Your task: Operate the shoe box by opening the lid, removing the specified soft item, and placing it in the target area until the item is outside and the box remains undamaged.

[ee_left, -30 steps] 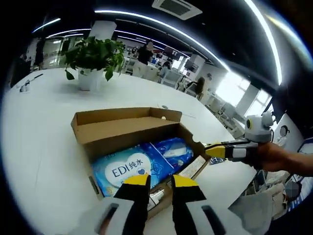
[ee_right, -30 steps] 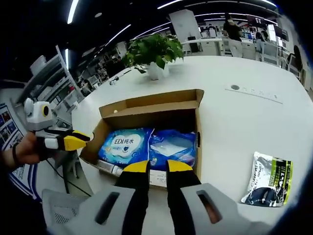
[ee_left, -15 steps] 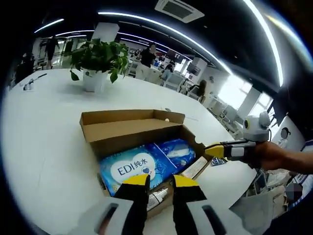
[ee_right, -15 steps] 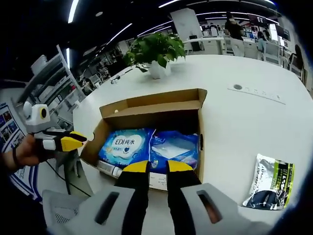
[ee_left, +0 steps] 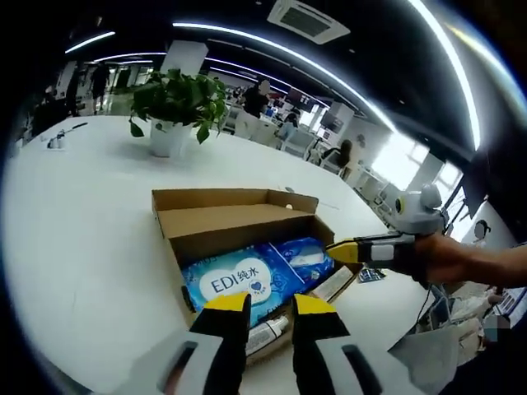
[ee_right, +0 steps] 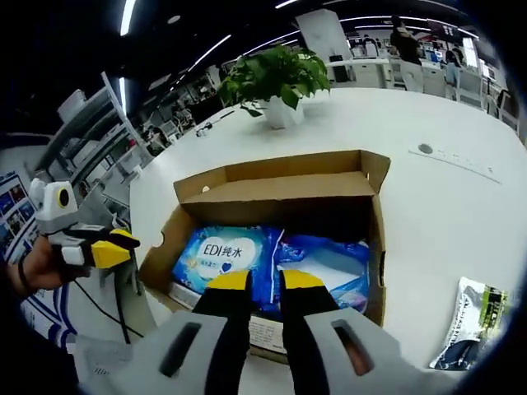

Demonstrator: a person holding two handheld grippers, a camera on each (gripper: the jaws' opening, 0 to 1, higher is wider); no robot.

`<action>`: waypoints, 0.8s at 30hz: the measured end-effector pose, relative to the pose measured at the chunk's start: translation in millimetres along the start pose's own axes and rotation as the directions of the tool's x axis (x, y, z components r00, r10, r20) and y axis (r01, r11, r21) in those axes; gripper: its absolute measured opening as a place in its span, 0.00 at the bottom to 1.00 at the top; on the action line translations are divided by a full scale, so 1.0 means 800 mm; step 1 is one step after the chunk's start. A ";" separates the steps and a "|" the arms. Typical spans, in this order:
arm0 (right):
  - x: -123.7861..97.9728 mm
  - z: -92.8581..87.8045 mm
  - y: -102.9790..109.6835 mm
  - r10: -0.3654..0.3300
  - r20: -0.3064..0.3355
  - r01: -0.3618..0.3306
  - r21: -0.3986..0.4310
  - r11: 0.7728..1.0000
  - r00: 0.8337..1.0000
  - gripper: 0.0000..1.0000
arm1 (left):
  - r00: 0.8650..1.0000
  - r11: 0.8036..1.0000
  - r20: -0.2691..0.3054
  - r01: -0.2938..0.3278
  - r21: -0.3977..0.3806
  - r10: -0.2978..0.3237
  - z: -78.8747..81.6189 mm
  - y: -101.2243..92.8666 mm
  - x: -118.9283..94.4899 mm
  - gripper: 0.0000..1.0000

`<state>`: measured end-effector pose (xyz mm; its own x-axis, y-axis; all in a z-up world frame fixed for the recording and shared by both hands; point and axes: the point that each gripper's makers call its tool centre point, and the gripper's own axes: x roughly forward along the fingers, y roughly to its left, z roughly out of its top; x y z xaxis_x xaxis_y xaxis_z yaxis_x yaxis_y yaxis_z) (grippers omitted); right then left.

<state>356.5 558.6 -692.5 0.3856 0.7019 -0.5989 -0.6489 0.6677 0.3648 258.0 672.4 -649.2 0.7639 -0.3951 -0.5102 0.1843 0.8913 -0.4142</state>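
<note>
An open cardboard shoe box [ee_left: 239, 216] [ee_right: 280, 185] lies on the white table with its lid folded back. Inside lie a soft blue "EDI" wipes pack [ee_left: 239, 280] [ee_right: 226, 251], a second blue pack [ee_left: 305, 255] [ee_right: 329, 263] and a small tube [ee_left: 268, 333]. My left gripper [ee_left: 269, 303] hovers just before the box's near wall, jaws close together and holding nothing; it also shows at the box's left corner [ee_right: 119, 245]. My right gripper [ee_right: 265, 280] hangs over the near edge above the packs, holding nothing; its yellow tip [ee_left: 342, 249] is at the box's right corner.
A potted plant [ee_left: 177, 103] [ee_right: 280, 82] stands behind the box. A black and green packet [ee_right: 478, 321] lies on the table [ee_right: 445, 206] to the right of the box. Desks, chairs and people fill the far room.
The right gripper has come closer to the box and stands over its near edge. The left view has shifted slightly. Both jaws keep the same narrow gap.
</note>
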 end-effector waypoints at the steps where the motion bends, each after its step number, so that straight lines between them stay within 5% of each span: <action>1: 0.006 0.002 0.002 0.004 0.000 -0.004 0.006 1.000 1.000 0.12 | 1.000 1.000 0.001 -0.002 -0.003 0.002 0.001 0.004 0.000 0.19; 24: 0.095 -0.006 -0.014 -0.023 -0.113 0.025 0.016 1.000 0.993 0.15 | 0.997 0.997 0.061 -0.050 -0.062 0.054 0.005 0.018 -0.037 0.19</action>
<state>389.4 603.3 -745.6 0.3239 0.6541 -0.6835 -0.6288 0.6886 0.3611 240.8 697.9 -637.4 0.8088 -0.3326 -0.4850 0.1074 0.8944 -0.4342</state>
